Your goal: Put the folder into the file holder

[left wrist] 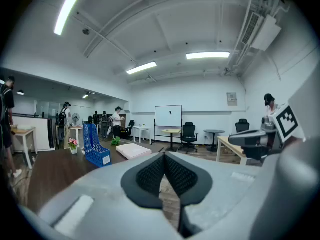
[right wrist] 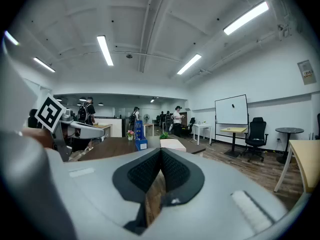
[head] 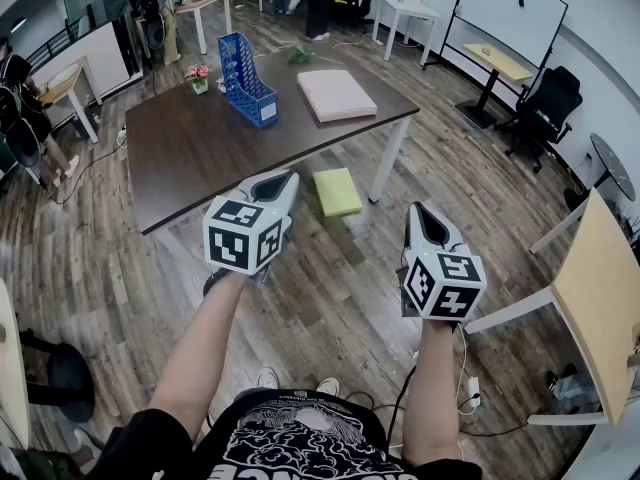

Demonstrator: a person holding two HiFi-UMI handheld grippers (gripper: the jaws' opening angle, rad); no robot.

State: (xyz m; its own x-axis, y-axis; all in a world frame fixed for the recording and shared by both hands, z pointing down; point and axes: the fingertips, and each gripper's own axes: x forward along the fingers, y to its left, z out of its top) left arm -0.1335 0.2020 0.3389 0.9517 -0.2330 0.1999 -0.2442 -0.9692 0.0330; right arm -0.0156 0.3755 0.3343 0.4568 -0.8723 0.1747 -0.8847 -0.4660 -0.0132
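On the table [head: 205, 153], the file holder [head: 247, 82] stands near the folder [head: 336, 94].

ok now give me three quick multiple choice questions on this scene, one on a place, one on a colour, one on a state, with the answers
1. Where does the pale pink flat folder lie?
A. on the wooden floor
B. on the dark brown table, beside the slotted plastic file holder
C. inside the file holder

2. What colour is the file holder?
A. red
B. white
C. blue

3. How do the left gripper and the right gripper stand?
A. both shut, with nothing between the jaws
B. both wide open
C. the left one shut on the folder

Answers:
1 B: the head view shows the folder flat on the tabletop, next to the holder.
2 C: the holder is blue in all three views.
3 A: each gripper view shows the black pads meeting with nothing between them.
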